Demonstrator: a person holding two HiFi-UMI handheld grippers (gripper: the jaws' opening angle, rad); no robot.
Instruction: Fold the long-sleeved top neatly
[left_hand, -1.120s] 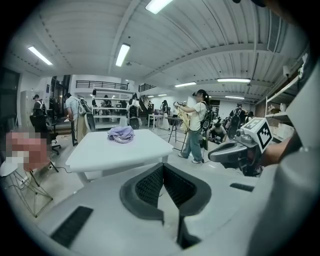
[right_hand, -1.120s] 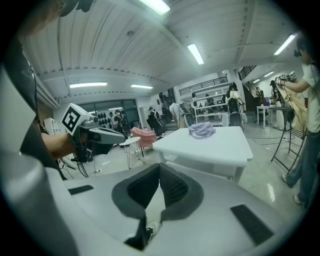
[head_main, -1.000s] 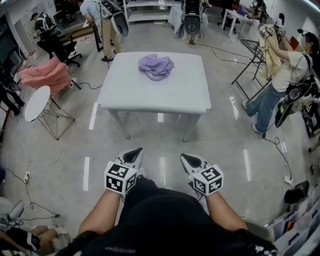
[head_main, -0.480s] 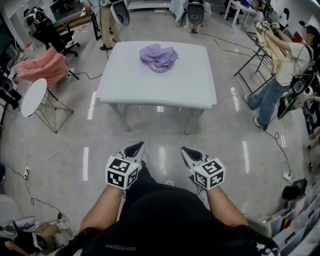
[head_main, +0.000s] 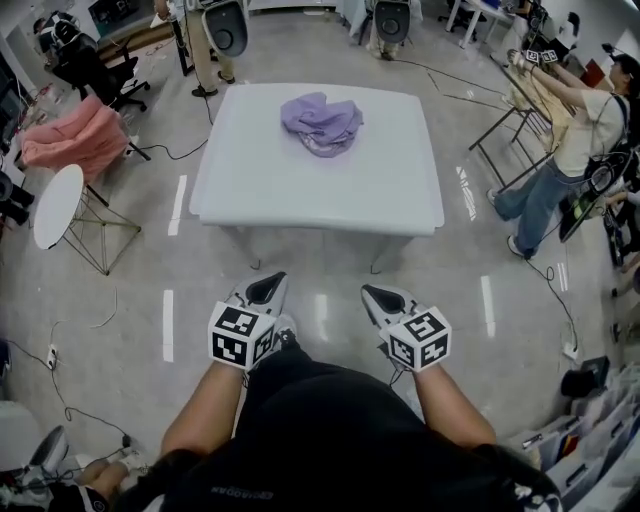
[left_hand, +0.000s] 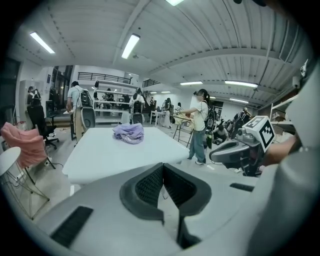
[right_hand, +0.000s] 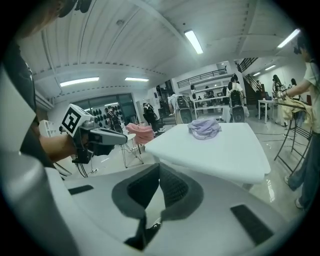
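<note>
Glossy floor has shrunk ahead: the worktop (head_main: 330, 190) is nearer, crumpled purple top (head_main: 322, 123) at 12 o'clock on it. Left tool (head_main: 267, 288) and right tool (head_main: 379, 297) are clenched empty; folding hasn't begun.

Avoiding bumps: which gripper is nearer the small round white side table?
Left. The small round white side table lies left of the left gripper; the right gripper, farther right.

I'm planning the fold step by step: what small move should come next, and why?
Probably step up to the white rectangular table, since the crumpled lilac long-sleeved top lies on its far half, while the left claw and right claw are shut, empty and over the floor short of its near edge.
</note>
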